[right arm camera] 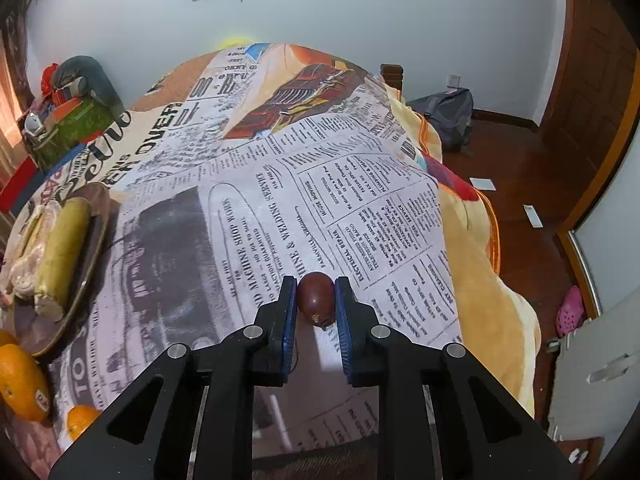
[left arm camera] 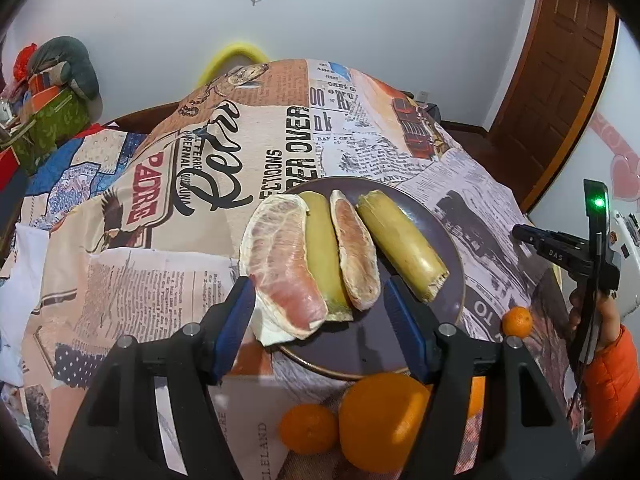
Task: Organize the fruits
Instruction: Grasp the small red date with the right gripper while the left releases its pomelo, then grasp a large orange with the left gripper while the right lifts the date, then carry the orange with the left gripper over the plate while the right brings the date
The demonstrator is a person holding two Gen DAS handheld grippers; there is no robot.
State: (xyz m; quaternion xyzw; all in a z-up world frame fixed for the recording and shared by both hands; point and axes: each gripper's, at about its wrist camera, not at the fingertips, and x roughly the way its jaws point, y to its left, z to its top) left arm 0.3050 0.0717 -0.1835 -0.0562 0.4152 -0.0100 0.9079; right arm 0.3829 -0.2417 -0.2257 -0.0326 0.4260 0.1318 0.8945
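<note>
A dark plate point(left arm camera: 448, 240) on the newspaper-print cloth holds two pomelo pieces, the large one point(left arm camera: 280, 264) at its left, and two yellow-green stalks, one point(left arm camera: 400, 244) at the right. My left gripper point(left arm camera: 320, 304) is open, its jaws on either side of the near ends of the large pomelo piece and the stalk and segment beside it, gripping nothing. A big orange point(left arm camera: 384, 424) and a small one point(left arm camera: 308, 428) lie below it. My right gripper point(right arm camera: 316, 304) is shut on a dark red fruit point(right arm camera: 316, 298) just above the cloth. The plate point(right arm camera: 86, 284) shows at the left of the right wrist view.
Another small orange point(left arm camera: 517, 321) lies right of the plate. Oranges point(right arm camera: 20, 384) sit at the left edge of the right wrist view. The cloth drops off at the right over a yellow blanket point(right arm camera: 480, 280). Boxes and bags point(left arm camera: 52, 108) stand at the far left.
</note>
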